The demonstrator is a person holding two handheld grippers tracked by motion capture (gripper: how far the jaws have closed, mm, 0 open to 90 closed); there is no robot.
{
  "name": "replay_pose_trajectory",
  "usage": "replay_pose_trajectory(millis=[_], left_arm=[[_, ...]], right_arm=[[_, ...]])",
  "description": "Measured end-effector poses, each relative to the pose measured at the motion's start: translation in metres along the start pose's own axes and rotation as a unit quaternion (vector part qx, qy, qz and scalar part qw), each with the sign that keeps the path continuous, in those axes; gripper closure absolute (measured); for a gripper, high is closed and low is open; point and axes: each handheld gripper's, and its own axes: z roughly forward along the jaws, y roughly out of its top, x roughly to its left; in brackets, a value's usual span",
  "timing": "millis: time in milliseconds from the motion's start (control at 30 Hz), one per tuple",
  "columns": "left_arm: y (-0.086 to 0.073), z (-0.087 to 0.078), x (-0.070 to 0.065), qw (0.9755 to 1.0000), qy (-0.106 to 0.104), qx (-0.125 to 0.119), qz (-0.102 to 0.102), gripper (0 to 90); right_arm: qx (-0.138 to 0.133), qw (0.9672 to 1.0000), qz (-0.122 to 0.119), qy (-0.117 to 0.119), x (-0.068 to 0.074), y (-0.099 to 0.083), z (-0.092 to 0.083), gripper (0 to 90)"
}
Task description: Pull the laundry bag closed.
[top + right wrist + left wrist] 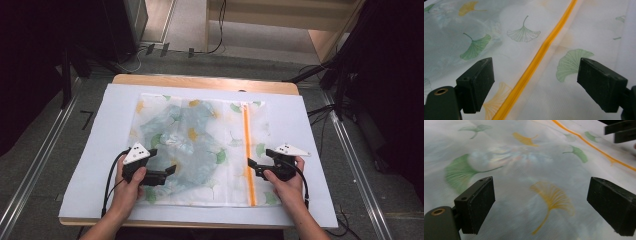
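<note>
A white mesh laundry bag [200, 145] printed with green and yellow ginkgo leaves lies flat on the table, with something pale blue-green folded inside. An orange zipper [247, 155] runs front to back along its right part. My left gripper [172, 171] hovers open over the bag's near left part, pointing right; in the left gripper view its jaws stand wide over a yellow leaf [551, 200], nothing between them. My right gripper [251, 164] is open at the zipper, pointing left; in the right gripper view its jaws straddle the orange zipper [536, 62] without touching it.
A white sheet [100, 145] covers the wooden table [200, 82], with bare margin around the bag. Metal rails [35, 165] run on the floor at both sides. Dark stands and cables sit beyond the table's far corners.
</note>
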Motion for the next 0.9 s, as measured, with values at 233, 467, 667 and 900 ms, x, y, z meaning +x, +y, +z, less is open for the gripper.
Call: replay_pose_trajectory(millis=[233, 467, 667, 900], left_arm=[[-0.008, -0.018, 0.022, 0.9998, 0.019, -0.003, 0.002, 8.2], [-0.016, -0.038, 0.042, 0.9995, 0.024, -0.022, 0.0, 8.3], [-0.028, -0.052, 0.057, 0.9989, 0.037, -0.026, -0.01, 8.4], [-0.039, -0.066, 0.07, 0.9984, 0.048, -0.017, -0.025, 8.7]], right_arm=[[-0.006, 0.9999, 0.001, -0.013, -0.007, -0.01, -0.02, 14.6], [-0.008, 0.9995, -0.002, -0.029, -0.013, -0.02, -0.042, 14.6], [-0.011, 0.9994, 0.005, -0.031, -0.019, -0.028, -0.062, 14.6], [-0.011, 0.9989, 0.01, -0.043, -0.026, -0.039, -0.08, 14.6]])
